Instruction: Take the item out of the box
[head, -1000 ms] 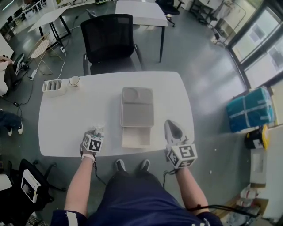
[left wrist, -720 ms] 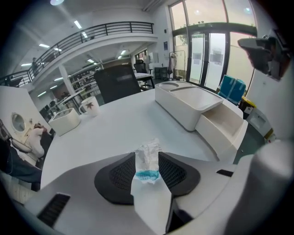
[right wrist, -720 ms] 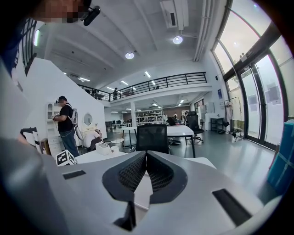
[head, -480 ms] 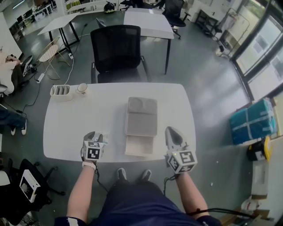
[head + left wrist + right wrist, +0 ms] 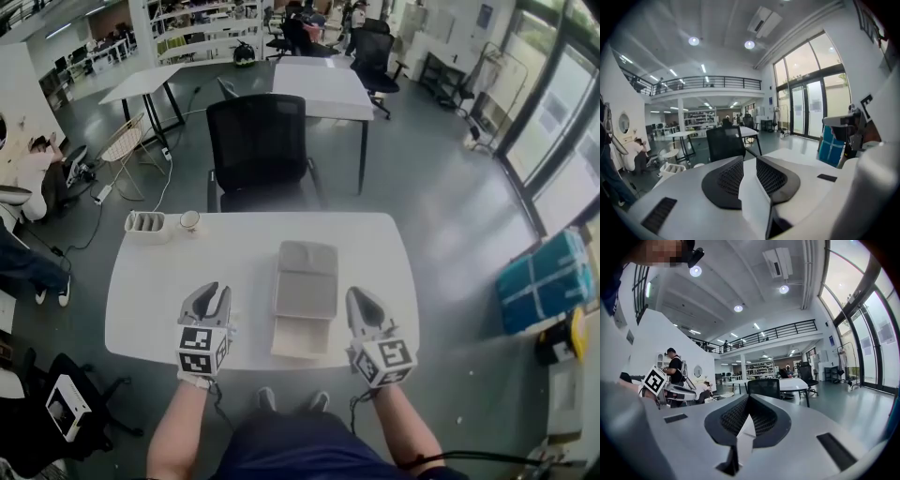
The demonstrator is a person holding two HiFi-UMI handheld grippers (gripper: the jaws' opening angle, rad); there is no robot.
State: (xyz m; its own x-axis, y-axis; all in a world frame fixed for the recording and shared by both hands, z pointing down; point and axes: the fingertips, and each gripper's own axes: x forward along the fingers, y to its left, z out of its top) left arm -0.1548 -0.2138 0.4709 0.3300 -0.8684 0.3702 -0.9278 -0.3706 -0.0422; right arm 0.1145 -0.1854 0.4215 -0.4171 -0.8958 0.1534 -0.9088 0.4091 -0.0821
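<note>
Both tongs raised at the table's near edge, open box between them.
Left gripper (image 5: pixel 217 292), down at the table (image 5: pixel 155 281) a second ago, now lifted; jaws closing on nothing. Right gripper (image 5: pixel 355 296) pressed together, empty. Box (image 5: pixel 306 279) mid-table, lid folded back, tray looks bare; item not discernible, probably already out.

Seemingly no legible text, label or number anywhere.
</note>
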